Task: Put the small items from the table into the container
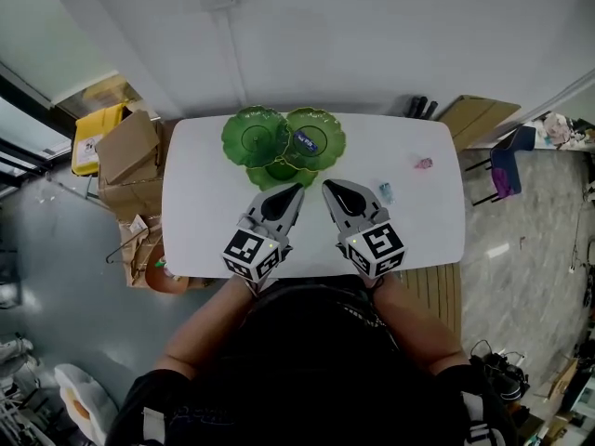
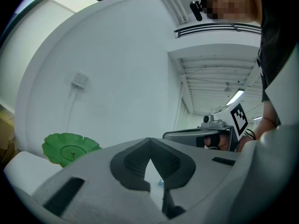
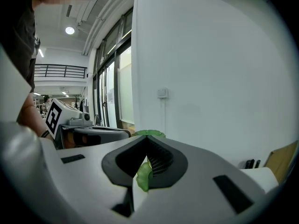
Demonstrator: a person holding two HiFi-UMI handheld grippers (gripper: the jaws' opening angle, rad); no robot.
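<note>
Held left tool (image 1: 296, 190) and right tool (image 1: 327, 186) closed on nothing. Spotted small bluish item (image 1: 385, 191), maybe a wrapper, just right of the right tool.

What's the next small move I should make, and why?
Probably ease the right gripper rightward to the small bluish item, opening its shut, empty jaws. It lies loose on the white table just beside that gripper, outside the green leaf-shaped dish; the pink item lies farther off.
</note>
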